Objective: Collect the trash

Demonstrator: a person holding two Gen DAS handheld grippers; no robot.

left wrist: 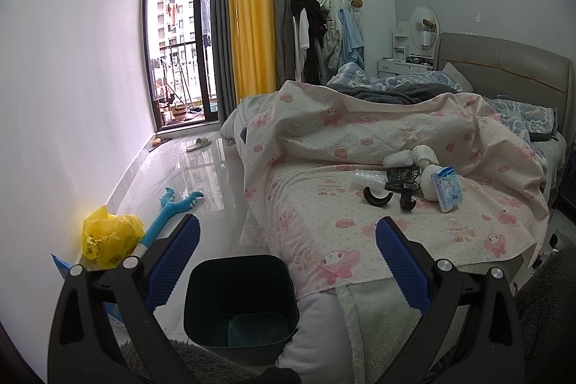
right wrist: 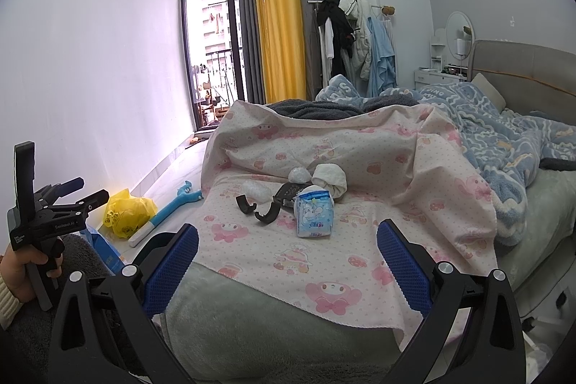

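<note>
We hold both grippers at the foot of the bed [right wrist: 360, 261], and neither one carries anything. Our left gripper [left wrist: 288, 240] has its blue-padded fingers [left wrist: 180, 261] spread wide, with nothing between them. It hangs above a dark green bin [left wrist: 241, 305] that stands on the tiled floor [left wrist: 172, 175], tight against the corner of the bed. Only the bin's bare inside shows from here.

Our right gripper [right wrist: 288, 240] is also spread wide and empty, its fingers [right wrist: 403, 261] pointing over the pink patterned sheet [right wrist: 324, 276]. The trash lies in a small cluster on that sheet, well ahead of the fingertips. Nearest is a blue and white tissue pack [right wrist: 313, 213], standing upright. Just to its left lie two black curved hooks [right wrist: 264, 213], side by side. Behind the pack are a black packet [right wrist: 288, 193], a crumpled clear wrapper [right wrist: 255, 191], a white wad of cloth or paper [right wrist: 329, 180] and a small ball of plastic [right wrist: 298, 173], all touching or nearly so.

In the right wrist view the left gripper [right wrist: 77, 195] shows at the far left, gripped by a hand [right wrist: 21, 269]. On the floor by the wall sit a yellow plastic bag [left wrist: 108, 236] and a blue toy [left wrist: 172, 207], with a slipper [left wrist: 198, 143] farther off near the balcony door [left wrist: 180, 35].
</note>
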